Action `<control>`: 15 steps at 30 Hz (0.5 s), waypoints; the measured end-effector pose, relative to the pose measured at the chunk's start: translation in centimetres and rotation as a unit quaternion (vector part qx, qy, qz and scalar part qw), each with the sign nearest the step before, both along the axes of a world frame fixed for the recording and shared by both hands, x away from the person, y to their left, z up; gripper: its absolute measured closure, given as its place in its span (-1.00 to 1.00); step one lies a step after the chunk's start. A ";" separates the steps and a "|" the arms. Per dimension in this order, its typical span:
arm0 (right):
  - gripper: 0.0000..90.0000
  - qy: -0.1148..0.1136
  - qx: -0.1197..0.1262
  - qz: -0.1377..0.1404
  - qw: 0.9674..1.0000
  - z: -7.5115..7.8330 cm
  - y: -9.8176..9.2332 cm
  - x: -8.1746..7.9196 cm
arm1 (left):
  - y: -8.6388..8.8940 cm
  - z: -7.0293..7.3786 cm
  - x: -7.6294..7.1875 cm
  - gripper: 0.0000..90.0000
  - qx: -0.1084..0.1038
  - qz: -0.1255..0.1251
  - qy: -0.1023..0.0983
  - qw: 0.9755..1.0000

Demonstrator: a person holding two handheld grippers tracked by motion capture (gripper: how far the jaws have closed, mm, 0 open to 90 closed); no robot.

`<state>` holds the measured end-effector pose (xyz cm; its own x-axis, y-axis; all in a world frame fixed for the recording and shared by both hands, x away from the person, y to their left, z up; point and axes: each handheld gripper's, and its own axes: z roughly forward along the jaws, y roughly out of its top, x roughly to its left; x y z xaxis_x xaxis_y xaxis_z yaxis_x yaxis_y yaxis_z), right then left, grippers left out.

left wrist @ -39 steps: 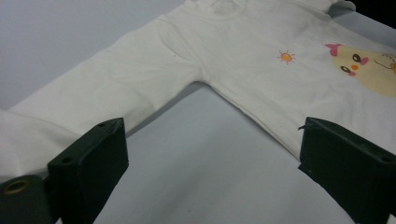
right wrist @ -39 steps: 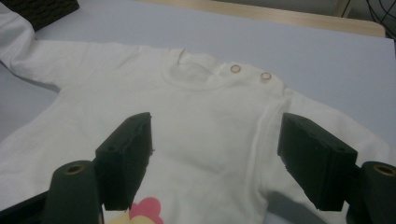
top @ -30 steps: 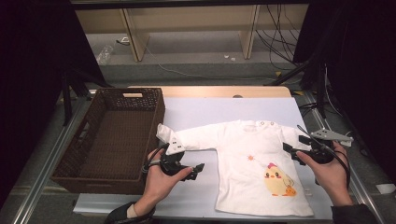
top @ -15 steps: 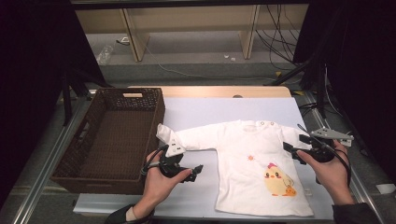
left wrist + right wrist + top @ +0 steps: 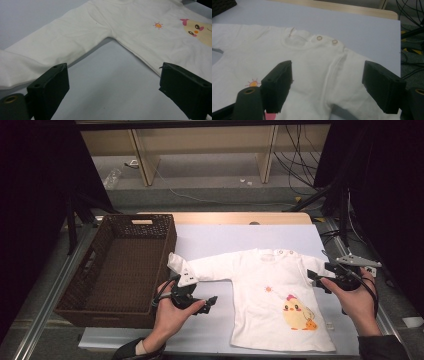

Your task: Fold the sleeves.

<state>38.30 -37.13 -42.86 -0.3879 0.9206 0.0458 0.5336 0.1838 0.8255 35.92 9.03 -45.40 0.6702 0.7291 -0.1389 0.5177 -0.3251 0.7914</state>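
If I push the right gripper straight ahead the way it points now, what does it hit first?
Most likely the white shirt. The right gripper has open jaws aimed at the shoulder seam just below the two snap buttons; how high it sits above the cloth is unclear.

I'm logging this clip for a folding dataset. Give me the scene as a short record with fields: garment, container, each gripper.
garment: white shirt with a chick print, flat on the table, one sleeve stretched toward the basket
container: brown wicker basket, beside the sleeve cuff
left gripper: open, jaws wide over the table near the underarm, nothing held
right gripper: open, over the other shoulder, nothing gripped
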 end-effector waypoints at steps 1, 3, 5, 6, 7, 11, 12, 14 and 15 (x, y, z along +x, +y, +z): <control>-0.42 0.004 -0.003 0.000 1.000 0.0 -0.1 0.0 | 0.0 0.0 -0.1 -0.81 0.000 0.001 0.000 1.000; -0.39 0.008 -0.005 -0.003 1.000 -0.2 -0.4 -0.1 | -0.1 0.0 -0.2 -0.81 0.001 0.000 0.000 1.000; -0.37 0.009 -0.006 -0.009 1.000 -0.3 -0.7 0.0 | -0.3 0.1 -0.2 -0.81 0.001 0.000 -0.002 1.000; -0.36 0.013 -0.009 -0.013 1.000 -0.3 -0.9 0.0 | -0.3 0.1 -0.2 -0.81 0.002 -0.001 -0.003 1.000; -0.34 0.012 -0.010 -0.018 1.000 -0.4 -1.2 0.1 | -0.3 0.1 -0.2 -0.80 0.001 0.000 -0.002 1.000; -0.33 0.023 -0.009 -0.035 0.999 -0.8 -2.0 0.4 | -0.2 0.1 -0.1 -0.80 -0.001 0.003 0.001 1.000; -0.33 0.024 -0.008 -0.037 0.999 -0.9 -2.0 0.4 | -0.2 0.1 -0.1 -0.79 0.000 0.005 0.001 1.000; -0.33 0.026 -0.010 -0.034 0.999 -0.9 -1.8 0.5 | -0.2 0.1 0.2 -0.77 0.000 0.014 0.002 1.000; -0.33 0.026 -0.011 -0.033 0.999 -0.9 -1.7 0.6 | -0.3 0.2 0.6 -0.73 0.002 0.022 0.000 1.000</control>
<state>38.87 -38.82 -43.79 -0.3244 0.9449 0.0439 0.5875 0.1649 0.7923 36.56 8.75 -45.16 0.6376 0.7584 -0.1352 0.5313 -0.3058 0.7901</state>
